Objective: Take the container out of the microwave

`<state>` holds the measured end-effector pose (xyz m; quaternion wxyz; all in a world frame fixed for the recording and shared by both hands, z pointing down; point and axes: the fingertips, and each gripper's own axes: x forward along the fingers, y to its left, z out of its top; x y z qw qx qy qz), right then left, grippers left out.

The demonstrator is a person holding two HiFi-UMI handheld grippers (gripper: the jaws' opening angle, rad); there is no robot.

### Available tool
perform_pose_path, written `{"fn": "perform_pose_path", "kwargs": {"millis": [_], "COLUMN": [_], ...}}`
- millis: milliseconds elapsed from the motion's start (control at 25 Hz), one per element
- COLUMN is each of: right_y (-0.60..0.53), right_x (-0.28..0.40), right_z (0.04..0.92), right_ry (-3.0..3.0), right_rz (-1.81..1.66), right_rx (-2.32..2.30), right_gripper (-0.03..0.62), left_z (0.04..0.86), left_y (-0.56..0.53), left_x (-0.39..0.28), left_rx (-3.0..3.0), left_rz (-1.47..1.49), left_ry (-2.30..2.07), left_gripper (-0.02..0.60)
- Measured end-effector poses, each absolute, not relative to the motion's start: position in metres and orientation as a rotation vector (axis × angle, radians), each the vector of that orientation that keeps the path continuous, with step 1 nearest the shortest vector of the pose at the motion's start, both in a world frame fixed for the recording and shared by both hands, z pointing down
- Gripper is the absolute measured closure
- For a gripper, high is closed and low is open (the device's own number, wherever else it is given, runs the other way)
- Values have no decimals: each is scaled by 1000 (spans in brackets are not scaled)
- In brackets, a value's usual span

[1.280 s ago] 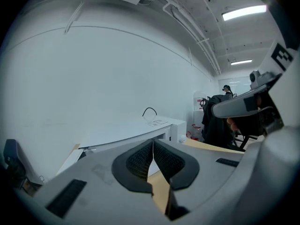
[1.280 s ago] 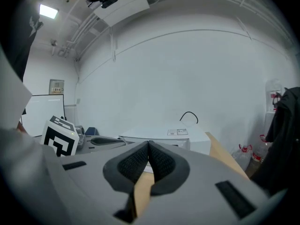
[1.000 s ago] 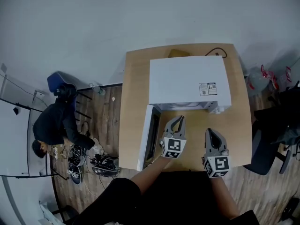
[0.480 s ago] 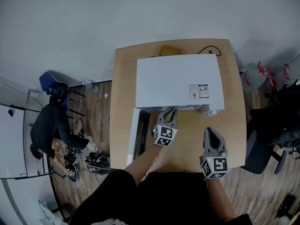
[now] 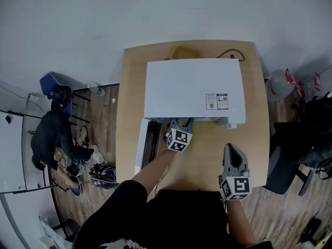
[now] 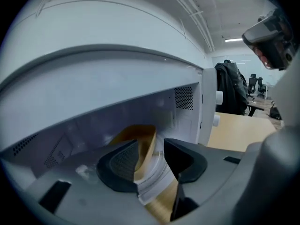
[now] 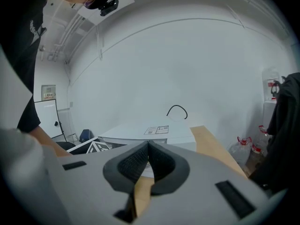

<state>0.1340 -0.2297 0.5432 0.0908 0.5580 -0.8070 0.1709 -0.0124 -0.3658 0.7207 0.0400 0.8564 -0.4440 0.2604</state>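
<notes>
The container (image 6: 140, 137) is a tan vessel with a thin, curved rim, and it sits inside the microwave (image 6: 117, 74). What it holds cannot be seen. The cavity around it has smooth pale grey walls, with a perforated vent patch (image 6: 183, 98) on the far side. The left gripper (image 6: 151, 146) reaches into that cavity. Its jaws have just been opening and now stand apart, with the container's rim in the gap, close to the left grid-textured dark pad. Whether the rim touches the pad is unclear.

From above, the microwave (image 5: 192, 87) is a white box on a light wooden table (image 5: 249, 134), and its door (image 5: 140, 144) is swung open at the left. The right gripper (image 5: 232, 152) hovers over the table in front with its jaws together and empty.
</notes>
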Motion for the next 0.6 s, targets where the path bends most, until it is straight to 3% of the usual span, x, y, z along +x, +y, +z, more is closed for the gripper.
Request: {"fn": "perform_pose_path", "kwargs": {"millis": [600], "right_y": [-222], "right_x": [151], "right_z": [552], "right_ry": [-2395], "right_rz": [553], "right_rx": [1662], "right_gripper": [534], "left_z": [751], "left_y": [-390], "left_x": [-6], "left_rx": [2666], "left_rz": [1119], "left_ry": [-1346], "left_gripper": [416]}}
